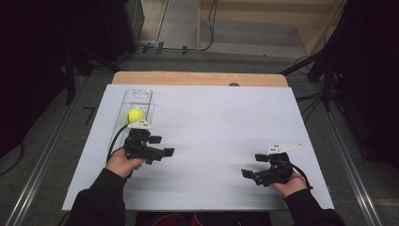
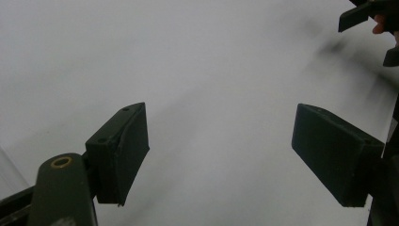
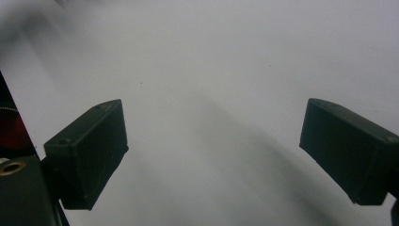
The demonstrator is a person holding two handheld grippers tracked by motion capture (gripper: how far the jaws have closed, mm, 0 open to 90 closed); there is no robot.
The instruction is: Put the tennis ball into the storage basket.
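Yellow ball sits in the clear tray; the wide-jawed left gripper may knock it out, right gripper also wide.

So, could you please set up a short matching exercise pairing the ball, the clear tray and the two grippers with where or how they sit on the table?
Things:
1. tennis ball
2. clear tray
3. left gripper
4. right gripper

Descriptions:
A. open, near right part of the table
B. yellow-green, lying in the tray
C. open, just in front of the ball
D. transparent, far left of the table

Pairs: 1-B, 2-D, 3-C, 4-A
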